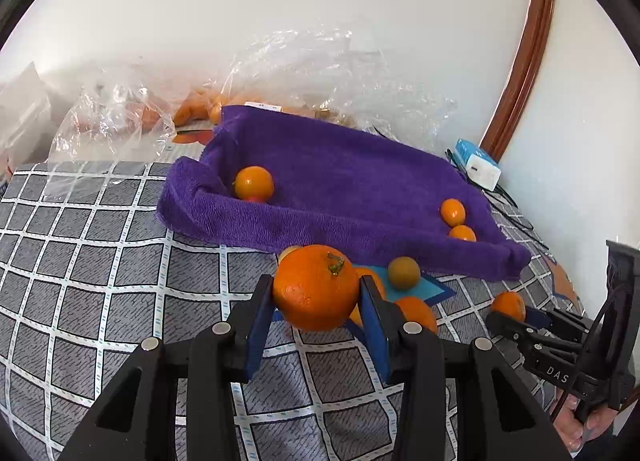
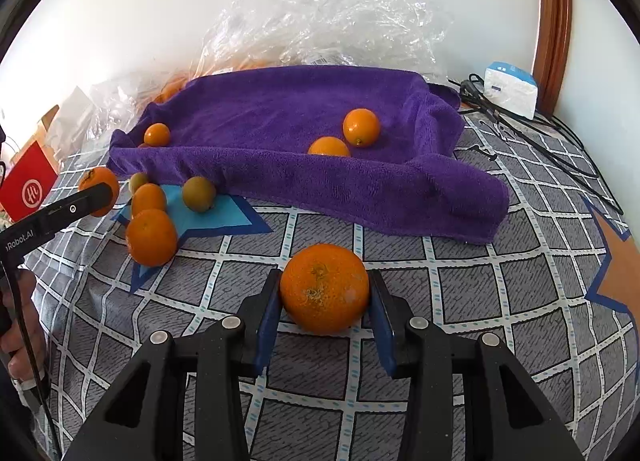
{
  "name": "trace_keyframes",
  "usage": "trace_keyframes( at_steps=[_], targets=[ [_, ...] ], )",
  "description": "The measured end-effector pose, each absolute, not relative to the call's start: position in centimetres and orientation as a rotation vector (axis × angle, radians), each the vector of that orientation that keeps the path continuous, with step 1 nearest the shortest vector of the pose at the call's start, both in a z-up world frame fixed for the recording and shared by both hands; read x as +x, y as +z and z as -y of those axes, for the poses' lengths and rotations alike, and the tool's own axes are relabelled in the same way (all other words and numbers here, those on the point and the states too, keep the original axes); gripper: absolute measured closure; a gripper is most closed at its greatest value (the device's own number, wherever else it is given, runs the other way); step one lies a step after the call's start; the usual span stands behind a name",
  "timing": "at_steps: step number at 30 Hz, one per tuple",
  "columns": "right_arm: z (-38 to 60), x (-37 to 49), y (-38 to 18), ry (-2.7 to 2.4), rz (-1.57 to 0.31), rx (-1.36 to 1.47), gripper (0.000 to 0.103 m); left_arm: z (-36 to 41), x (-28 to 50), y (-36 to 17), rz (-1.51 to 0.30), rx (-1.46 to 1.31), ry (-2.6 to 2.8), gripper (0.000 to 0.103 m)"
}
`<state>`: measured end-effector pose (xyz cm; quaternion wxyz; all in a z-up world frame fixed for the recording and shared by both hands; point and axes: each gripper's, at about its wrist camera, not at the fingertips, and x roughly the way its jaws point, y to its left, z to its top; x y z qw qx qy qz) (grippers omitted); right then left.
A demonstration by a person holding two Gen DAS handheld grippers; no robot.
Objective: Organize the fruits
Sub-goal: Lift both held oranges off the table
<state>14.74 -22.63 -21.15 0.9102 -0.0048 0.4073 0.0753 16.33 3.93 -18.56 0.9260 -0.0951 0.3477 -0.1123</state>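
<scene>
my left gripper [image 1: 316, 293] is clamped on a stemmed orange [image 1: 316, 287], blue pads [image 1: 256, 325] pressing its two sides, and it sits just in front of the purple towel's [image 1: 340, 181] near fold. my right gripper [image 2: 324, 293] grips a second orange [image 2: 324, 288] the same way, in front of the towel and further out from its fold over the checked cloth [image 2: 460, 301]; whether that fruit is lifted clear of the cloth i cannot tell.

handling, as i judge it: these are firm, round and moderately light, with a pebbly rind that gives the pads some bite, but a sphere can roll out if i pinch off its widest line. i'd keep the hold across the middle, away from the woody stem, and squeeze only enough to carry, since too much would bruise the peel.

the towel is thick, soft terry, bunched into raised folds that form a shallow nest; three small smooth oranges [image 2: 361, 127] already lie inside it. loose fruit [image 2: 151, 237] lies beside the towel's near left edge, on a blue star patch [image 2: 224, 217], including a dull greenish-brown one [image 2: 199, 193]. crinkled clear plastic bags [image 2: 320, 21] sit behind the towel, a white box [image 2: 510, 89] past its right end.
</scene>
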Motion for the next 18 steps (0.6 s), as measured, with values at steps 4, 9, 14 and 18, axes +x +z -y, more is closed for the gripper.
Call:
trace_keyframes(
  at_steps=[4,9,14,18],
  targets=[
    [23.00,14.61,-21.00,0.157,-0.828,0.016,0.062,-4.41,16.09,-18.10,-0.685,-0.215,-0.213,0.063],
    [23.39,14.55,-20.86,0.152,-0.818,0.045,0.062,-4.50,16.02,-17.88,-0.674,-0.220,-0.205,0.063],
    [23.47,14.43,-20.79,0.145,-0.811,0.050,0.062,-4.40,15.77,-17.63,-0.655,-0.219,-0.201,0.063],
    [23.74,14.33,-20.72,0.149,-0.804,0.067,0.062,-4.18,15.60,-17.59,-0.649,-0.213,-0.201,0.063]
  ],
)
